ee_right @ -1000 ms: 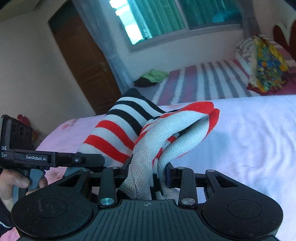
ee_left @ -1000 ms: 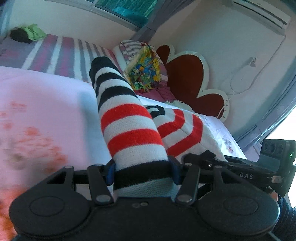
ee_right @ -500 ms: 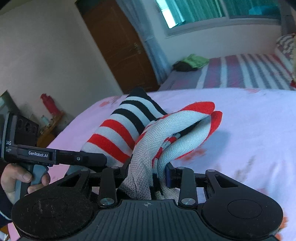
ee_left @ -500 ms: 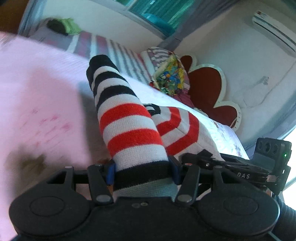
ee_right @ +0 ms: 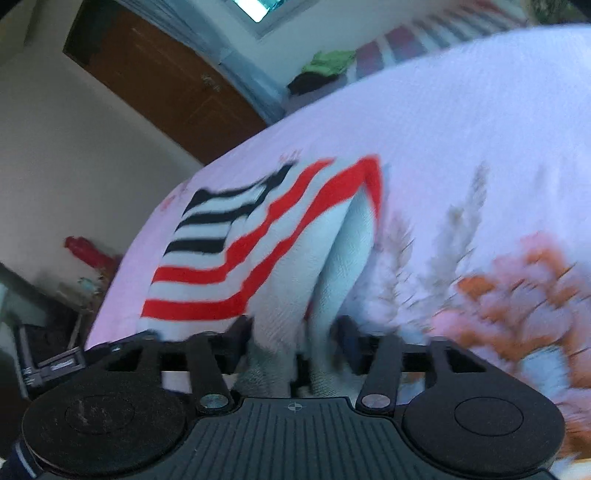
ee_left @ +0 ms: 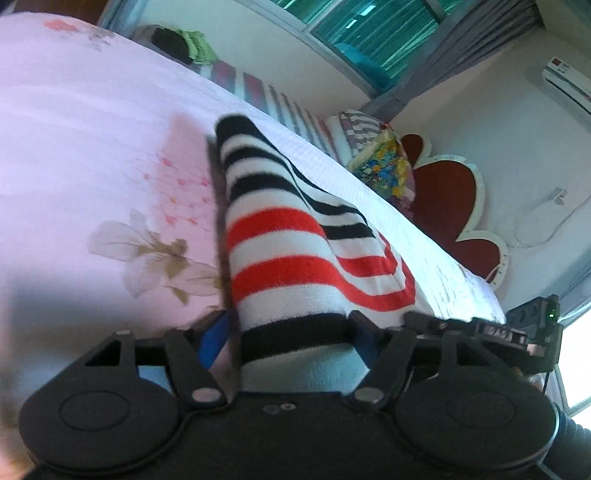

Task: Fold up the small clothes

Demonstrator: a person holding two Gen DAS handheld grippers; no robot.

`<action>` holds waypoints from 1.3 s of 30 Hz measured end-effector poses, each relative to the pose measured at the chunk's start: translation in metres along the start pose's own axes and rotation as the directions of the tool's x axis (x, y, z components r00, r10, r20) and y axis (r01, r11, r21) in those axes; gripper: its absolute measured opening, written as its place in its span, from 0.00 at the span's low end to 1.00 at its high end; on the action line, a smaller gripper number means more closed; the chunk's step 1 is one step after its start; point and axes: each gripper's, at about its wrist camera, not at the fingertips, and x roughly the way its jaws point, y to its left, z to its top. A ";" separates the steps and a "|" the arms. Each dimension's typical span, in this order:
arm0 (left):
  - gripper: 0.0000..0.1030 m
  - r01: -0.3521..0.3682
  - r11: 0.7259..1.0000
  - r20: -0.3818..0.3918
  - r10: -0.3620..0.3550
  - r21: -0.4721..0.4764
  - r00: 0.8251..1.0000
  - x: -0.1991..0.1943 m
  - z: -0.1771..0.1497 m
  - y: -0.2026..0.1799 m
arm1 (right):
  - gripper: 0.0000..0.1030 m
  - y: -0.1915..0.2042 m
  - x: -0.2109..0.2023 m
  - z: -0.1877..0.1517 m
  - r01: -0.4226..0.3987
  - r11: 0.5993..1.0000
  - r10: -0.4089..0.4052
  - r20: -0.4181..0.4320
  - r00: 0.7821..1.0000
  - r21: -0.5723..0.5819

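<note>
Left gripper [ee_left: 291,332], matte black plastic w/ round pivot discs and blue finger pads, is pinching the black cuff band of a fuzzy knit striped garment [ee_left: 280,251] (red, white, black bands, soft napped yarn). Right gripper [ee_right: 295,347], same black build w/ ribbed top plate, is clamped on a bunched fold of the same garment [ee_right: 266,251]; here the pale grey-white reverse knit shows, ribbed and finer in texture.

Garment lies stretched btwn the two grippers, draped low over the pink-white bedsheet [ee_left: 92,122], which has a fine waffle weave and printed flowers in pink, beige, orange. Red stripes sit nearest the grippers, black stripes at the far end, which tapers to a rounded tip in left view. Right view is motion-blurred, so stripe edges smear.

Other gripper's black handle [ee_left: 517,332] shows at right of left view; lettering on it too blurred to read.

Farther back: striped purple-white mattress cover [ee_left: 258,88], multicolour patterned pillow [ee_left: 384,166], dark red scalloped headboard w/ white trim [ee_left: 450,206], green and black cloth heap [ee_left: 184,44], brown wooden door [ee_right: 155,77], teal-tinted window [ee_left: 369,33], white wall AC unit [ee_left: 569,81].
</note>
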 end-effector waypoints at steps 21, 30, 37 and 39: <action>0.68 -0.180 0.975 0.001 0.182 0.134 0.983 0.045 0.044 -0.012 | 0.08 0.026 0.015 0.040 0.210 0.932 -0.155 0.199 0.968 -0.294; 0.72 -0.248 0.938 -0.002 0.256 0.240 0.967 0.050 0.038 -0.027 | 0.09 0.028 0.030 0.030 0.291 0.910 -0.256 0.151 0.955 -0.297; 0.70 -0.264 0.923 0.084 0.250 0.280 0.964 0.001 0.007 -0.059 | 0.08 0.069 -0.026 -0.006 0.223 0.891 -0.165 0.177 0.970 -0.396; 0.70 -0.287 0.911 0.075 0.278 0.296 0.958 0.001 -0.006 -0.062 | 0.08 0.073 -0.024 -0.025 0.227 0.870 -0.181 0.146 0.973 -0.438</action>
